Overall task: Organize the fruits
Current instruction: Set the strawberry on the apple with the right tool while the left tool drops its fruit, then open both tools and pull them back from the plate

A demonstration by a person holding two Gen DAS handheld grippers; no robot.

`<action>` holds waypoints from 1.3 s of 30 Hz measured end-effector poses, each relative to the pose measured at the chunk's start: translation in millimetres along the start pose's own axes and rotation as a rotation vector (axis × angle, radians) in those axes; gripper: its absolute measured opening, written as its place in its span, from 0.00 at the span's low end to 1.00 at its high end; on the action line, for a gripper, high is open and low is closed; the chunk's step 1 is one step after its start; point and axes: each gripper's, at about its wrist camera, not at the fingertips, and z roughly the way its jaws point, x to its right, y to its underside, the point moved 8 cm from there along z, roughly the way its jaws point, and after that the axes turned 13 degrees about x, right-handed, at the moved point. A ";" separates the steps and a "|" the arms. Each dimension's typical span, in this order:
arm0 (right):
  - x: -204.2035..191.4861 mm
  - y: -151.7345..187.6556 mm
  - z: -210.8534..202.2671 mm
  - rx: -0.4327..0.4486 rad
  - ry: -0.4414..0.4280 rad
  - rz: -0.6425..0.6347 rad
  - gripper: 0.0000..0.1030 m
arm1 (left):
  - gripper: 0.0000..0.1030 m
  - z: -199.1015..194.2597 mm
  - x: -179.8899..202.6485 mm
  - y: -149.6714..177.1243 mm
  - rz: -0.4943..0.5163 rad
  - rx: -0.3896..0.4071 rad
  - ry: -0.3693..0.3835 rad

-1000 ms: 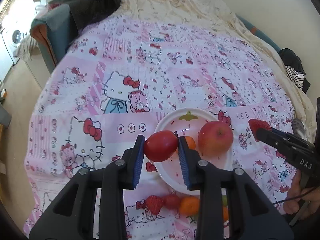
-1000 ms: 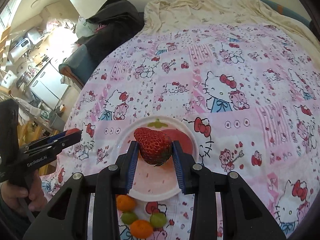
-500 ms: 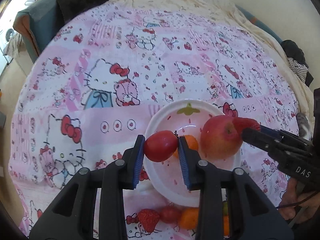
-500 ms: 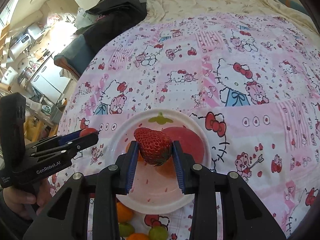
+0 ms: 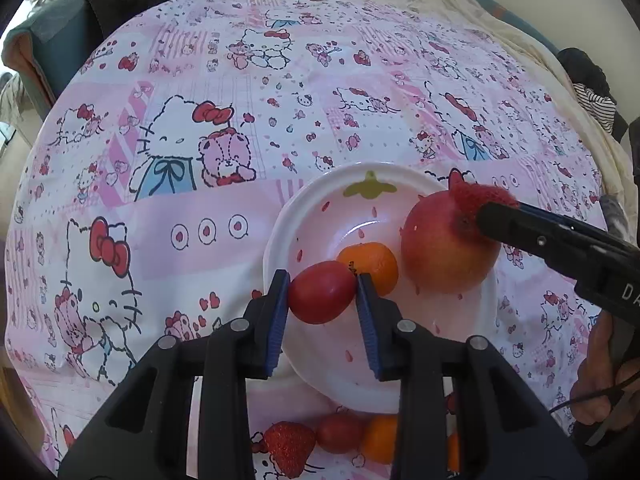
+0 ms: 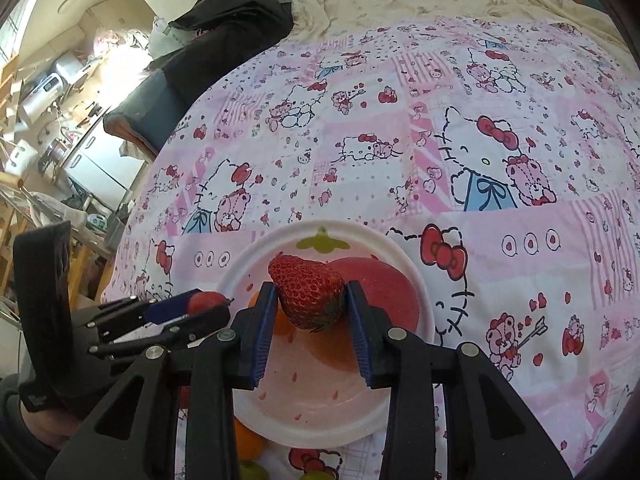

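Note:
In the left wrist view my left gripper is shut on a small red tomato, low over the near left part of the white strawberry-print plate. In the plate lie a mandarin and a red apple. My right gripper reaches in from the right with a strawberry just above the apple. In the right wrist view the strawberry sits between the blue pads of the right gripper; its jaws are opening, and both pads still touch the fruit. The apple shows behind it.
The plate stands on a pink cartoon-print cloth. Along its near edge lie a strawberry, a tomato, a mandarin and green grapes. A dark bundle lies at the far left edge. A hand holds the right gripper.
Both grippers have come down closer to the plate with their fruit. The strawberry has moved in from beside the plate to over the apple.

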 end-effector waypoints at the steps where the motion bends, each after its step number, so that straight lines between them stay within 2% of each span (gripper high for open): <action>1: -0.2 -0.3 0.4 0.001 -0.001 -0.003 0.38 | 0.29 0.2 -0.8 -1.1 -0.001 0.001 -0.007; 8: -0.6 0.0 0.4 -0.007 -0.021 0.004 0.38 | 0.30 5.0 -3.8 3.0 -0.026 -0.030 -0.005; 9: -0.3 -0.2 0.6 -0.008 -0.025 0.010 0.39 | 0.35 5.5 -4.1 4.0 -0.029 -0.035 -0.003; 10: -0.3 -0.3 0.4 -0.010 -0.031 0.017 0.44 | 0.49 5.5 -4.2 4.7 -0.034 -0.036 -0.002; 12: -2.7 -0.5 -0.6 -0.009 -0.044 0.016 0.54 | 0.61 1.8 -4.8 2.7 -0.042 -0.004 -0.008; 13: -5.3 -0.5 -1.0 -0.009 -0.050 0.006 0.55 | 0.64 0.5 -3.9 1.7 -0.039 0.005 -0.006; 29: -16.2 -4.5 -6.5 0.006 -0.169 0.069 0.57 | 0.65 -6.1 -16.0 -1.9 -0.056 0.020 -0.042; 39: -17.0 -6.0 -13.6 0.018 -0.175 0.089 0.57 | 0.65 -21.8 -13.8 -6.7 -0.050 0.065 -0.053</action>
